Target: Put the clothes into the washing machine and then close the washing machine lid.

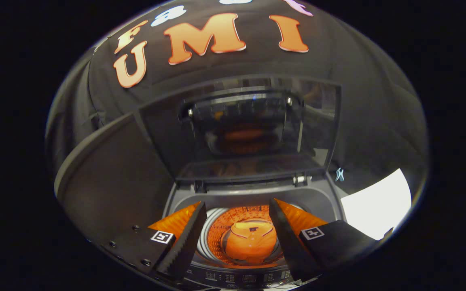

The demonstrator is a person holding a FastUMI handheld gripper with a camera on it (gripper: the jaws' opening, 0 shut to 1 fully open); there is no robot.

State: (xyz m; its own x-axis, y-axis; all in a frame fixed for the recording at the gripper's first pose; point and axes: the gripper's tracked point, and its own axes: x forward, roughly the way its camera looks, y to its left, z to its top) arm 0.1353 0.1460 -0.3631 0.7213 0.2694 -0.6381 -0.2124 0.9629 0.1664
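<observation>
The gripper [237,226] hangs with its ridged fingers apart and empty above the grey top-loading washing machine [318,200]. The folded orange collared shirt [251,242] lies in the perforated steel drum [221,226], so closing comes next: hook the far, upright dark glass lid [241,129] near its top edge and draw it down gently.
</observation>
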